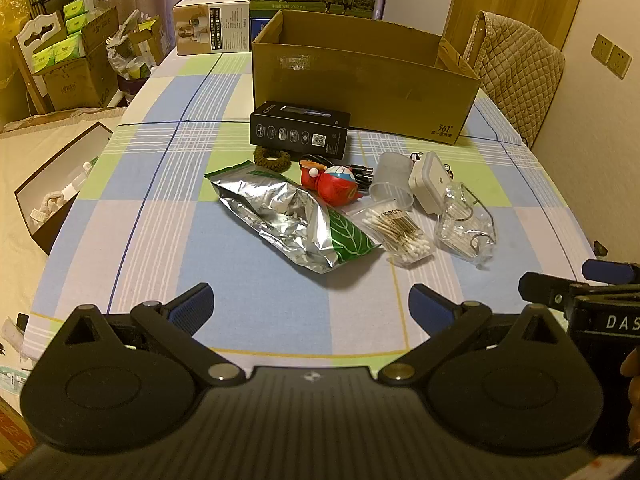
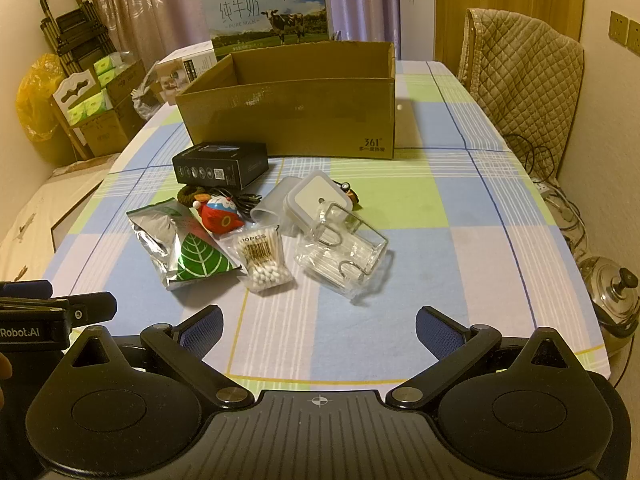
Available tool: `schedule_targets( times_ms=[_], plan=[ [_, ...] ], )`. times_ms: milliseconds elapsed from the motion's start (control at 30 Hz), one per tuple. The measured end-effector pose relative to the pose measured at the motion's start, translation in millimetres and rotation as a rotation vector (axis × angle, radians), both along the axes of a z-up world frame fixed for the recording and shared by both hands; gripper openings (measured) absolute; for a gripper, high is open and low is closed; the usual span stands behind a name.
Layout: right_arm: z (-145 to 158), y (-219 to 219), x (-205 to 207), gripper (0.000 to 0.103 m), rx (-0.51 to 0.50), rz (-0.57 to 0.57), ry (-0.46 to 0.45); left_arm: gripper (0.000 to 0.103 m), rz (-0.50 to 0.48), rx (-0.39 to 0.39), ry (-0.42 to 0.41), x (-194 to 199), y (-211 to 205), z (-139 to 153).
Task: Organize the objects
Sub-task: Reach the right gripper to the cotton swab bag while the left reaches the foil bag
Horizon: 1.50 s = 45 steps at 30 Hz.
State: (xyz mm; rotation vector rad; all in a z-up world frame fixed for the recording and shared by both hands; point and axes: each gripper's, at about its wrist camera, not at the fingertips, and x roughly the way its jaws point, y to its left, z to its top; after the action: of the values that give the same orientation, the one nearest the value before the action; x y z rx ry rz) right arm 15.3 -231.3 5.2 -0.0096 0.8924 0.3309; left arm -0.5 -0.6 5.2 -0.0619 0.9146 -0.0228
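Checked blue-green tablecloth [image 1: 248, 280], brown cardboard box [image 1: 360, 80], silver green-leafed pouch [image 1: 296, 220], black box [image 1: 298, 130].

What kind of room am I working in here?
Probably a lived-in home room: a checked tablecloth covers the table, a quilted chair stands beside it, and stacked tissue cartons sit by the curtains.

A lived-in room at home: a desk [image 2: 440, 208] under a checked cloth, curtains [image 2: 160, 4] behind it, a quilted chair cover [image 2: 524, 76], wall sockets [image 1: 612, 56], a milk carton [image 2: 268, 12], stacked tissue boxes [image 1: 60, 52], and a kettle [image 2: 612, 292] on the floor.
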Motion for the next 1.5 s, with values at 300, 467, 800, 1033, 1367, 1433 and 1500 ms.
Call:
schedule_targets(
  times_ms=[300,467,800,1033,1367,1433,1500],
  plan=[
    [-0.3,-1.0,0.4,0.101,0.001,0.0,0.003,0.102,0.005,-0.005,0.005,-1.2,1.1,-1.8],
    [-1.7,-2.3,0.3,0.101,0.0,-0.002,0.001,0.102,0.008,-0.006,0.009,-1.2,2.1,-2.6],
    [-0.9,-7.7,0.2,0.101,0.041,0.011,-0.063,0.102,0.019,0.001,0.016,2.4,7.6,-2.8],
    [-6.1,-1.4,11.0,0.101,0.058,0.027,-0.065,0.102,0.044,0.001,0.038,13.6,16.6,-6.2],
    [-32.1,33.2,39.9,0.077,0.054,0.157,-0.003,0.102,0.091,-0.025,0.034,41.9,43.2,-17.3],
    [-39.0,41.4,47.2,0.075,0.047,0.177,0.005,0.102,0.101,-0.044,0.032,48.4,49.2,-20.5],
    [-46.8,50.8,55.9,0.072,0.041,0.199,0.012,0.102,0.104,-0.053,0.04,56.3,53.5,-24.3]
  ],
)
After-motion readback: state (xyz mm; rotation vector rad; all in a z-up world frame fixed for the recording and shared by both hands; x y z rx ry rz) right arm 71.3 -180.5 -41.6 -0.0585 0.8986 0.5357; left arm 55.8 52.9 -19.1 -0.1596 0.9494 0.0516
